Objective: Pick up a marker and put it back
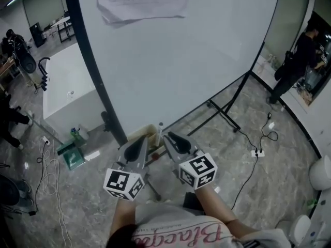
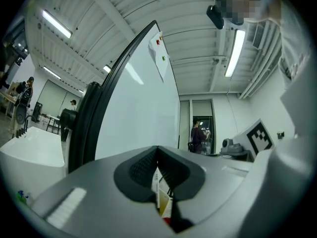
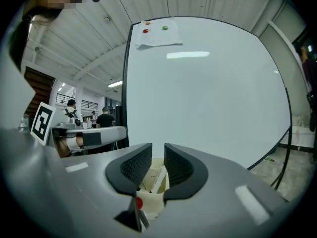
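Note:
A cream marker holder (image 1: 147,134) sits at the foot of the whiteboard (image 1: 181,61), with a white marker (image 1: 160,130) standing in it. Both grippers hover just in front of it. My left gripper (image 1: 143,140) has its jaw tips touching, with nothing between them. In the left gripper view, the left gripper (image 2: 157,150) frames the white marker (image 2: 156,179) below its tips. My right gripper (image 1: 169,137) stands slightly open and empty. The right gripper view shows the right gripper (image 3: 158,150) over the holder (image 3: 151,205), where a marker (image 3: 159,178) leans inside.
A sheet of paper (image 1: 142,1) hangs at the top of the whiteboard. The board's black stand legs (image 1: 223,112) spread over the floor at the right, near a power strip (image 1: 257,152). A green box (image 1: 73,156) and a white table (image 1: 62,81) lie left. A person (image 1: 297,61) stands far right.

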Tool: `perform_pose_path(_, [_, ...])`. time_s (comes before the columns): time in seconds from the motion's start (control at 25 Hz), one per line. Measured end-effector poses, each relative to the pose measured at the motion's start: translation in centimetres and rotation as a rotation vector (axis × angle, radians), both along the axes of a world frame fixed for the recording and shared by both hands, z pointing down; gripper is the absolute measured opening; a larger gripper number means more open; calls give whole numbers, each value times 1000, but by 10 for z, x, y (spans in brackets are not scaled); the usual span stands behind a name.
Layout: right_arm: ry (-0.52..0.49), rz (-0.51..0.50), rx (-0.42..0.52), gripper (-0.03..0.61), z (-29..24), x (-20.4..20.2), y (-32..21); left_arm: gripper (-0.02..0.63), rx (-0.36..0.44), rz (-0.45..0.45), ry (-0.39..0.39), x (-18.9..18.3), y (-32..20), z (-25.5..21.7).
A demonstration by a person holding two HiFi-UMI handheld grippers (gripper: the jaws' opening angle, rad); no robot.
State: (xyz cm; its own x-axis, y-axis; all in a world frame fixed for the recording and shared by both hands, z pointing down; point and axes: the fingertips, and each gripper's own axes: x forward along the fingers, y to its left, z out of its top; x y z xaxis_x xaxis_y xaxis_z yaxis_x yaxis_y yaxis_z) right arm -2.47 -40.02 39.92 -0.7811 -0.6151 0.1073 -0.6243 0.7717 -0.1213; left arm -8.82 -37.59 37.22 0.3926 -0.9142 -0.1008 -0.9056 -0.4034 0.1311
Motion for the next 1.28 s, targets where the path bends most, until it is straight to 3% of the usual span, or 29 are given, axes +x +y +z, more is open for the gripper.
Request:
perform_pose_path(0.32, [68,-15,-105,141,34,-24,-35,0,18,34,-26,-6,-27,-8])
perform_pose_path(0.68, [104,-15,-148,86,45,-35,-44,0,32,52,-24,-14,-37,-16])
perform_pose_path(1.0, [51,-34,-96,63,15,-31,-28,0,38,55,-18,-19,-32,-20])
perform_pose_path(1.28, [-62,-32,16,63,-40,-20,-14,0,68,69,-24,-16,-29,-31])
